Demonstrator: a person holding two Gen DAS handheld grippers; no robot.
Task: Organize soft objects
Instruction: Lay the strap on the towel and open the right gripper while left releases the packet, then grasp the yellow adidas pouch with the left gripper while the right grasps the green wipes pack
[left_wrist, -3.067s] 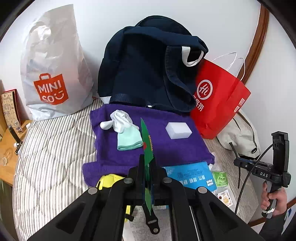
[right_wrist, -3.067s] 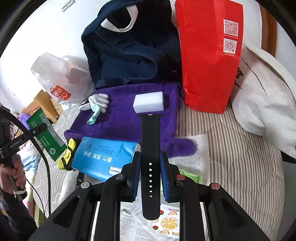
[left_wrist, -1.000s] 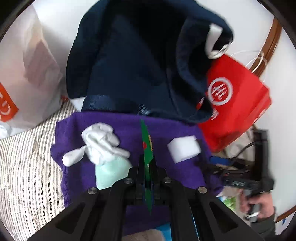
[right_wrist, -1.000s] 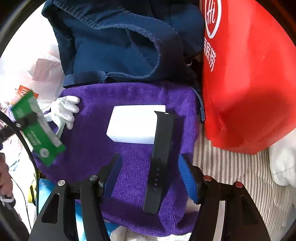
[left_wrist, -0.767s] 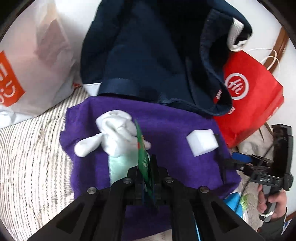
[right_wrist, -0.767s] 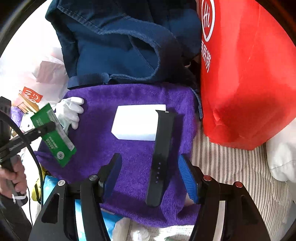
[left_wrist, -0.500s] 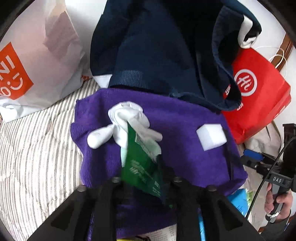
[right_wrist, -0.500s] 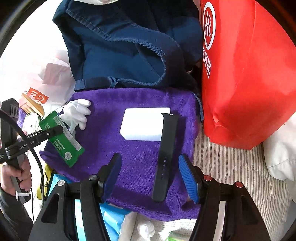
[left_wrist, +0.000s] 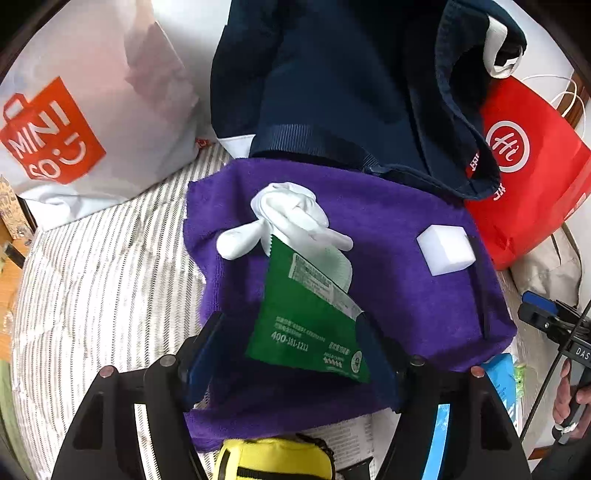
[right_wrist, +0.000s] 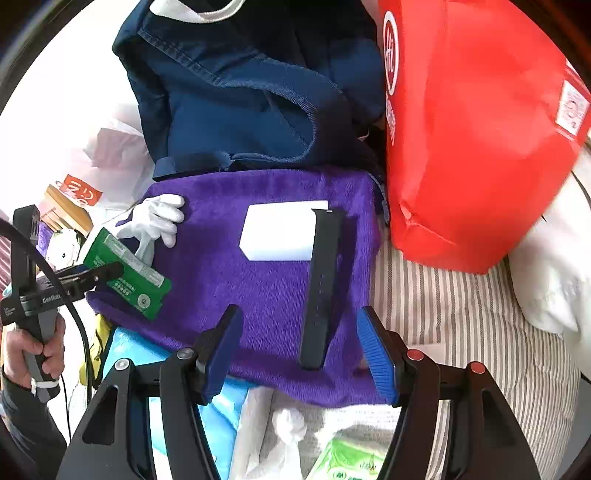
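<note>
A purple towel (left_wrist: 406, 295) (right_wrist: 229, 280) lies on the striped mattress. On it rest a white sock bundle (left_wrist: 291, 218) (right_wrist: 159, 218), a white sponge block (left_wrist: 445, 249) (right_wrist: 280, 230) and a black watch strap (right_wrist: 321, 288). My left gripper (left_wrist: 291, 328) (right_wrist: 99, 273) is opening. A green packet (left_wrist: 306, 325) (right_wrist: 129, 277) lies loose between its jaws, leaning on the sock and the towel, with the pads off it. My right gripper (right_wrist: 297, 321) (left_wrist: 546, 321) stands open just above the near end of the strap, not touching it.
A navy backpack (left_wrist: 332, 81) leans at the back, with a red paper bag (left_wrist: 528, 173) to its right and a white Miniso bag (left_wrist: 74, 122) to its left. A yellow pouch (left_wrist: 273, 459) and a blue packet (right_wrist: 125, 354) lie at the towel's near edge.
The left jaws have spread apart, and the green packet has tipped from edge-on to flat against the sock. The right gripper has drawn back a little from the strap, still open.
</note>
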